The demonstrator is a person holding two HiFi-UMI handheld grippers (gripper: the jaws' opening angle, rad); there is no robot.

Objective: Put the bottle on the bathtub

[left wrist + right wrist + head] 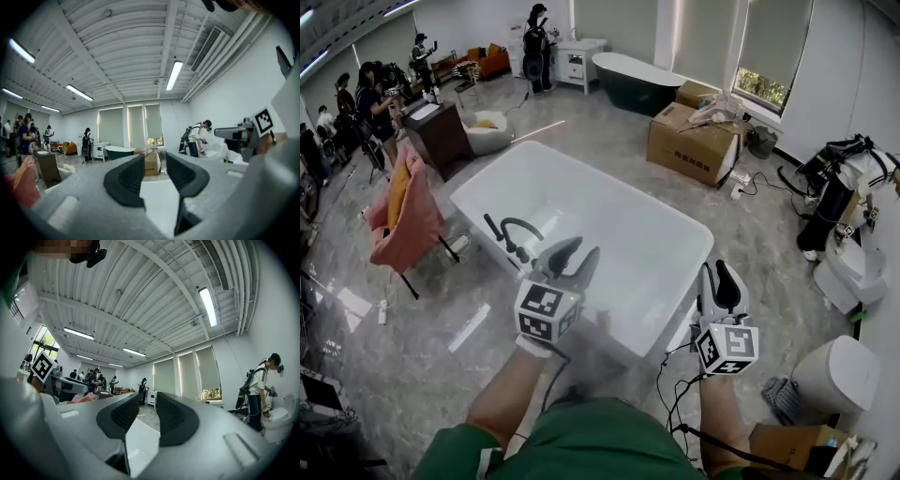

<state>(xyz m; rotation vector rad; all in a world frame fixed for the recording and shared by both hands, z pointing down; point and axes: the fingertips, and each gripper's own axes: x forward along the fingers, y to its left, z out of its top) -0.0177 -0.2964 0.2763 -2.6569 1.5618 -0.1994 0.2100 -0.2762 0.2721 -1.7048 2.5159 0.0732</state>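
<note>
From the head view, the white bathtub (474,201) lay slantwise on the grey floor, a black faucet (514,234) on its left rim. The left claw (581,251) hung over the near end with its jaws spread, and the right claw (719,274) stood just off the tub's near right corner. The bottle could not be made out (neither claw held it). In the left gripper view, the left claw (156,161) was parted and empty, with a cardboard box (152,164) far off in the gap and the tub's white surface below. In the right gripper view, the right claw (147,411) showed a narrow gap with nothing in it, and a person (258,385) stood at the far right.
</note>
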